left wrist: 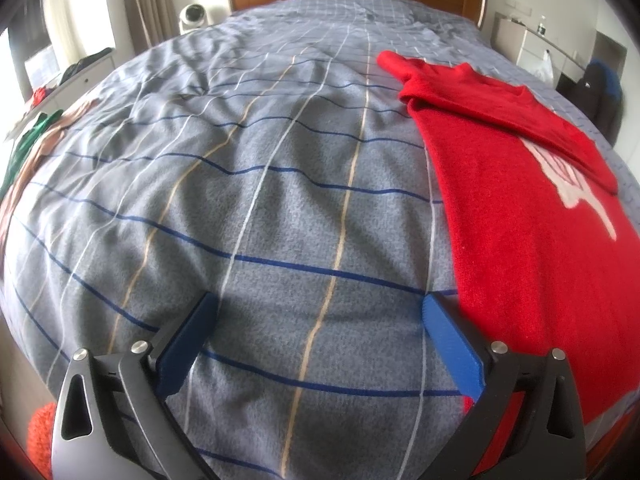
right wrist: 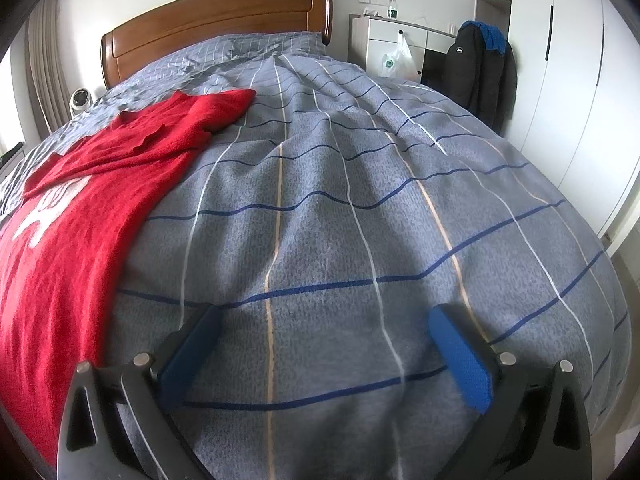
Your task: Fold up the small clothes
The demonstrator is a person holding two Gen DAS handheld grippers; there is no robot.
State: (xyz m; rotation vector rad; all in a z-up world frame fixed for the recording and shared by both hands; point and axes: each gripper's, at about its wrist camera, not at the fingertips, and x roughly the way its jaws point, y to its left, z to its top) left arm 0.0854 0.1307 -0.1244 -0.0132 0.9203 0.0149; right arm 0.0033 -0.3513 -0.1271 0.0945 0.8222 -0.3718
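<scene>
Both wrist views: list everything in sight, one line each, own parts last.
red sweater: one, red with a white print, flat on the bed, sleeves folded across its chest.
bed cover: one, grey-blue with blue, white and tan lines, over the bed.
headboard: one, brown wood, far end.
white cabinet: one, white, beside the headboard.
plastic bag: one, white, hanging on the cabinet.
dark jacket: one, black, by the wardrobe.
left gripper: one, blue jaws open, nothing between.
right gripper: one, blue jaws open, nothing between.
</scene>
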